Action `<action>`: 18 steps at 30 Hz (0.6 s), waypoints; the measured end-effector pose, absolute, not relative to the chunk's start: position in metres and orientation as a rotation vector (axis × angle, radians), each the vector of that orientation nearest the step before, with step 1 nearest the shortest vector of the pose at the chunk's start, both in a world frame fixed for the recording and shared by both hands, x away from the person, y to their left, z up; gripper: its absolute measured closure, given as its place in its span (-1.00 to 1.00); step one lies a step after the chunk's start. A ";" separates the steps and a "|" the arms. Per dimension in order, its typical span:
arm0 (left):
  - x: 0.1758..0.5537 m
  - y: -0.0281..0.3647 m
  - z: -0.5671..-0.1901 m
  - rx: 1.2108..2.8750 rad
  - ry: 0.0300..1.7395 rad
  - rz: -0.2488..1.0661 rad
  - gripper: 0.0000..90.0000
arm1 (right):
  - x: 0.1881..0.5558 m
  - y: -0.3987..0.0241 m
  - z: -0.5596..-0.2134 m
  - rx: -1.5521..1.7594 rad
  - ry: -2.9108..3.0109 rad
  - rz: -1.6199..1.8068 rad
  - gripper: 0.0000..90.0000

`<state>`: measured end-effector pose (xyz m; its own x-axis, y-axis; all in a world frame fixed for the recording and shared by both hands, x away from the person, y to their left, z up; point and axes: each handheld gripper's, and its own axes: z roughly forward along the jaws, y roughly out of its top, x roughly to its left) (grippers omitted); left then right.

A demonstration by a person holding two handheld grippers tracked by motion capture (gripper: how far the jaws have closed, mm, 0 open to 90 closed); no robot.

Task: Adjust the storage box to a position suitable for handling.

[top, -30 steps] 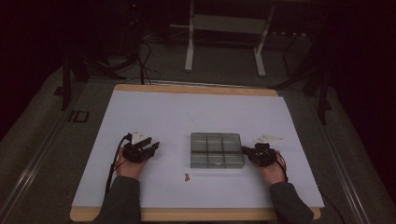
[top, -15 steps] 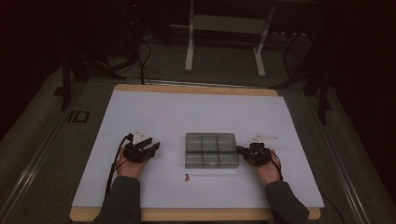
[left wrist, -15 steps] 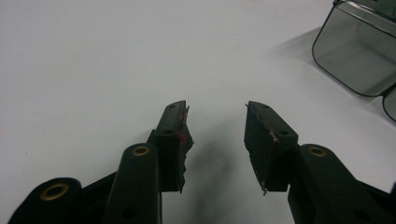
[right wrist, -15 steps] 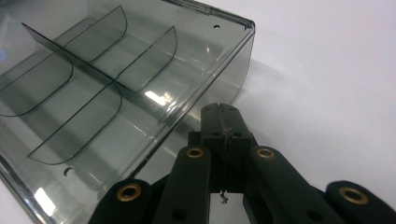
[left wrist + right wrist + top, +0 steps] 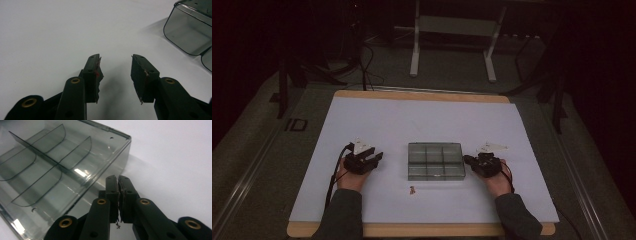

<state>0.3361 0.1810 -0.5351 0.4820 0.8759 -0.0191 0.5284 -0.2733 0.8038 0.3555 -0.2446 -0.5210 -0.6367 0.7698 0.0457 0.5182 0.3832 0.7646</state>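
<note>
A clear grey compartment box lies on the white table sheet between my hands, its cells empty. My left gripper rests to the left of it, apart from it, open with bare sheet between its jaws; the box's corner shows at the upper right of the left gripper view. My right gripper points at the box's right end. Its jaws have just been opening slightly; only a thin slit parts the pads and nothing is between them. They sit right by the box's wall.
A small brownish bit lies on the sheet just in front of the box. The sheet covers a wooden table. Metal stand legs and cables sit on the dark floor beyond the far edge.
The box has shifted a little to the left, and my right hand went left with it. The left hand has kept still.
</note>
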 end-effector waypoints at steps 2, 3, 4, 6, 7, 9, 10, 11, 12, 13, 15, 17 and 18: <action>0.336 0.181 -0.535 1.946 1.162 0.563 0.32 | 0.356 -0.246 -0.520 1.128 2.321 1.116 0.92; 0.336 0.181 -0.535 1.946 1.162 0.563 0.32 | 0.356 -0.246 -0.520 1.128 2.321 1.116 0.92; 0.336 0.181 -0.535 1.947 1.163 0.562 0.32 | 0.356 -0.248 -0.517 1.131 2.310 1.114 0.91; 0.336 0.181 -0.535 1.948 1.163 0.562 0.32 | 0.356 -0.250 -0.516 1.131 2.307 1.116 0.91; 0.336 0.181 -0.535 1.948 1.164 0.562 0.32 | 0.356 -0.250 -0.515 1.130 2.305 1.115 0.91; 0.336 0.181 -0.535 1.951 1.161 0.565 0.32 | 0.356 -0.251 -0.515 1.129 2.304 1.114 0.91; 0.336 0.181 -0.535 1.951 1.161 0.565 0.32 | 0.356 -0.251 -0.514 1.129 2.304 1.114 0.91; 0.335 0.181 -0.534 1.943 1.162 0.570 0.32 | 0.356 -0.251 -0.514 1.129 2.304 1.114 0.91; 0.335 0.182 -0.534 1.944 1.163 0.570 0.32 | 0.356 -0.251 -0.514 1.122 2.303 1.109 0.88; 0.335 0.182 -0.534 1.945 1.164 0.569 0.32 | 0.356 -0.251 -0.513 1.123 2.300 1.110 0.86; 0.336 0.181 -0.535 1.948 1.164 0.567 0.32 | 0.355 -0.252 -0.512 1.125 2.292 1.105 0.82; 0.336 0.182 -0.535 1.948 1.163 0.568 0.32 | 0.355 -0.254 -0.510 1.129 2.282 1.109 0.77; 0.336 0.182 -0.535 1.947 1.163 0.568 0.32 | 0.355 -0.255 -0.509 1.135 2.274 1.114 0.74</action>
